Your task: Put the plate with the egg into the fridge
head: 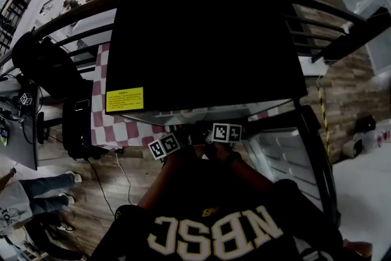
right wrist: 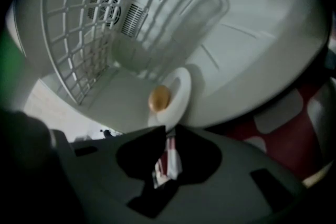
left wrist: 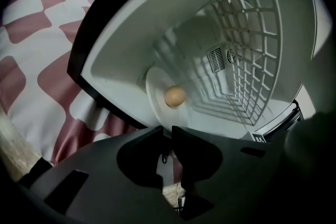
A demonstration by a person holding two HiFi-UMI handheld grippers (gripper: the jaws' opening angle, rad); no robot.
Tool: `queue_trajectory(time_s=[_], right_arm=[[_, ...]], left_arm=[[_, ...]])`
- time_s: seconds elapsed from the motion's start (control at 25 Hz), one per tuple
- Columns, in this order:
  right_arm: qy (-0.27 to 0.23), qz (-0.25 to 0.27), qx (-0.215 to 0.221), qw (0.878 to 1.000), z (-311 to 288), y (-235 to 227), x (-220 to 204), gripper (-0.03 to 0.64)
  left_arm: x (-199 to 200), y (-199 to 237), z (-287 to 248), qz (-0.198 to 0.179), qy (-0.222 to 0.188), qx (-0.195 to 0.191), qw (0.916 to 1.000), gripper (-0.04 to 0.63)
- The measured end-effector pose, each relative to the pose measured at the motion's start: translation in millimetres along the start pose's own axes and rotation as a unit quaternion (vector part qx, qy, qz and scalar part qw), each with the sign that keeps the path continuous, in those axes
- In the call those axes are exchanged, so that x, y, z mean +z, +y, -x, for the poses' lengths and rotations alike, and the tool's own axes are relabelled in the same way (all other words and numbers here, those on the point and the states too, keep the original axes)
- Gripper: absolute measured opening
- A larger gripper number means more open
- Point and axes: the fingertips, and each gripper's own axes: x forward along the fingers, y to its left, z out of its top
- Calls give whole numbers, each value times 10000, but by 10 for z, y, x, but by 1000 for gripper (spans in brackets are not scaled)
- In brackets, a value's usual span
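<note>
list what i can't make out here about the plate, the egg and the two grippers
Head view: plate and egg hidden under the black top of the fridge.
Head view: jaws of left gripper and right gripper out of sight; only marker cubes show.
Both gripper views: plate's near rim covered by the jaw tips shut on it.
Head view: yellow label on the fridge, print too small.

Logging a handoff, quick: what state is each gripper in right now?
left gripper: jaws closed on the rim of the plate.
right gripper: jaws closed on the same plate's rim.
</note>
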Motion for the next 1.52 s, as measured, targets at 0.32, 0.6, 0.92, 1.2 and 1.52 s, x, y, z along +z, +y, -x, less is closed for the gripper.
queue_trajectory(time_s=[0.32, 0.6, 0.92, 1.2, 1.52], right_arm=[[-91, 45, 32, 9999, -51, 13, 134, 72], [-221, 176, -9, 9996, -75, 28, 279, 72], [-217, 204, -9, 9996, -133, 46, 347, 72], [-262, 203, -40, 9994, -145, 55, 346, 74], [-488, 243, -120, 9984, 206, -13, 252, 74]], left_arm=[[109, -11, -79, -117, -47, 40, 9999, 69], [191, -65, -161, -159, -61, -9, 9999, 69], [275, -55, -195, -256, -75, 17, 9996, 67], [293, -42, -191, -367, -47, 8, 9993, 69], [174, -265, -33, -396, -220, -133, 9989, 71]])
